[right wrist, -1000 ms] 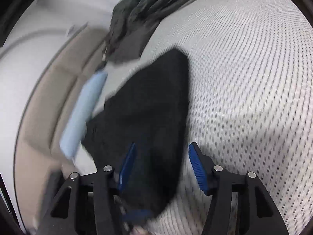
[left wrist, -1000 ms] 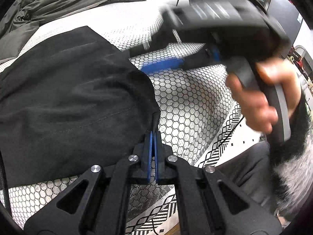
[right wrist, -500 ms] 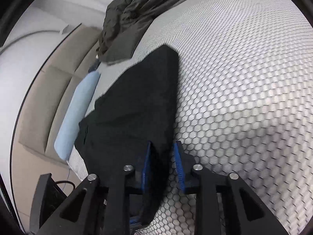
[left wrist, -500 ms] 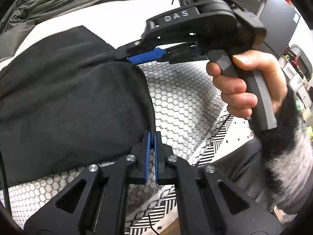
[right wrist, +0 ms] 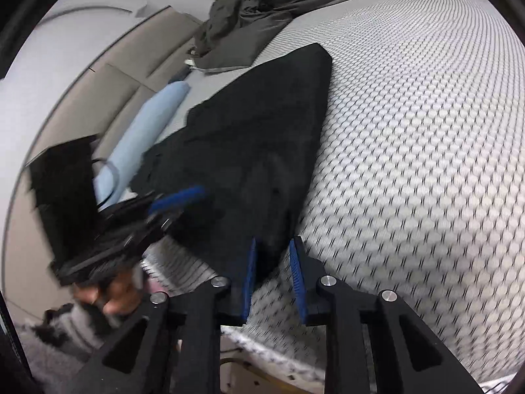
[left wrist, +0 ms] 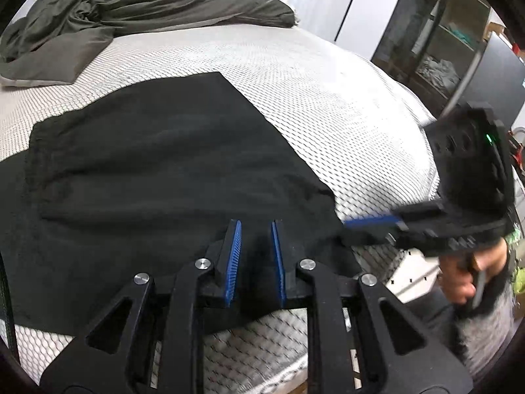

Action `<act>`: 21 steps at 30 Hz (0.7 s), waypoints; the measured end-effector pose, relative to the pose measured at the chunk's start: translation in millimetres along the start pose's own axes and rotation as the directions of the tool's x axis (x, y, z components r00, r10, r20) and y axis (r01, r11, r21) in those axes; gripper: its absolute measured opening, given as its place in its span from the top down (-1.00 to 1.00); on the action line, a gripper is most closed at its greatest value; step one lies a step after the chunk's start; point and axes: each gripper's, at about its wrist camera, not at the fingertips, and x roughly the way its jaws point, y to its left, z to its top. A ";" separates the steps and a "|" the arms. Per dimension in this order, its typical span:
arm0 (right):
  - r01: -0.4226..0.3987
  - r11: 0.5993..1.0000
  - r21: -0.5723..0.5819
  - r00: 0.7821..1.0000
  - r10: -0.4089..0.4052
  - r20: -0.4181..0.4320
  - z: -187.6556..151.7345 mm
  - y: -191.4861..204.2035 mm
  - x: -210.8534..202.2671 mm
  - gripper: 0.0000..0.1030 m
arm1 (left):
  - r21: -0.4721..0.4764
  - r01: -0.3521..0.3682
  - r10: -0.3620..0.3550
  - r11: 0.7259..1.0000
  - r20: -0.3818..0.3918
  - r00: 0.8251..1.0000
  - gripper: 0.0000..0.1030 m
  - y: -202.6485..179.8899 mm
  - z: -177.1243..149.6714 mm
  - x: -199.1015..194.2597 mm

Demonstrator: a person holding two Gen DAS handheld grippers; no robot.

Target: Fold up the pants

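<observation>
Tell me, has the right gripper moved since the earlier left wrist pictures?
Yes. The right gripper dropped from above the black pants to their near right corner by the mattress edge.

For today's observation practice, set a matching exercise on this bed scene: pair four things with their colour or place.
Column one:
1. flat black fabric pants
2. crumpled olive-grey bedding
3. long pale blue cushion
4. white honeycomb-patterned mattress

Column two:
A. bunched at the far end of the bed
B. beside the bed, against the beige panel
C. spread out near the bed's front edge
D. lying under all the fabric

Pairs: 1-C, 2-A, 3-B, 4-D
</observation>
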 end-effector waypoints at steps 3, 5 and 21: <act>-0.094 0.993 0.068 0.995 0.096 -0.031 -4.5 -1.7 17.5 0.58 | -0.039 -0.030 0.030 0.999 -0.003 1.000 0.71 9.6 10.0 9.3; -0.124 0.986 0.111 0.991 0.128 -0.028 -3.7 -3.2 27.1 0.71 | -0.064 -0.039 0.038 0.997 -0.011 0.999 0.71 17.3 14.7 15.0; -0.051 0.993 0.111 0.985 0.032 0.167 -14.2 -12.7 -33.1 -0.23 | 0.093 0.060 -0.054 0.994 -0.075 0.996 0.39 -36.2 -1.8 34.5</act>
